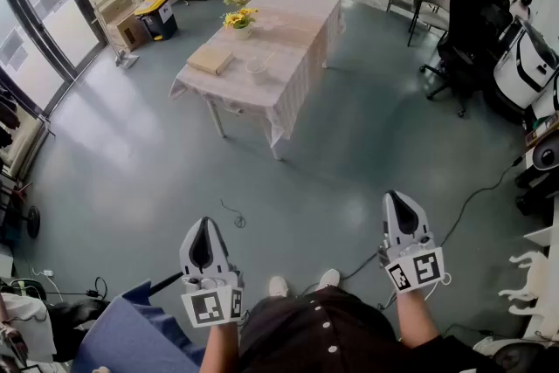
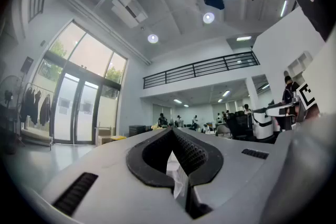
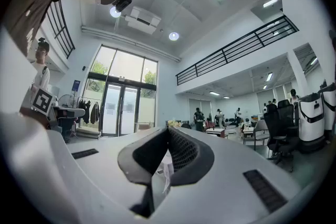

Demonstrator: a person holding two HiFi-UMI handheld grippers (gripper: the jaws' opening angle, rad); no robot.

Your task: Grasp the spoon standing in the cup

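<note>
Far ahead in the head view stands a table (image 1: 293, 79) under a pale cloth. On it a small clear cup (image 1: 257, 65) sits near the front end; it is too small to make out a spoon in it. My left gripper (image 1: 204, 224) and right gripper (image 1: 395, 197) are held low in front of the person's body, well short of the table, both pointing toward it. In the left gripper view the left gripper (image 2: 172, 130) has its jaws met at the tips, nothing between them. The right gripper (image 3: 168, 128) looks the same in its own view.
A flat wooden board (image 1: 210, 59) and two flower bunches (image 1: 239, 17) also lie on the table. Grey floor stretches between me and it, with a thin cable (image 1: 234, 214). A black office chair (image 1: 458, 48) and white machines stand right, glass doors (image 1: 39, 9) left.
</note>
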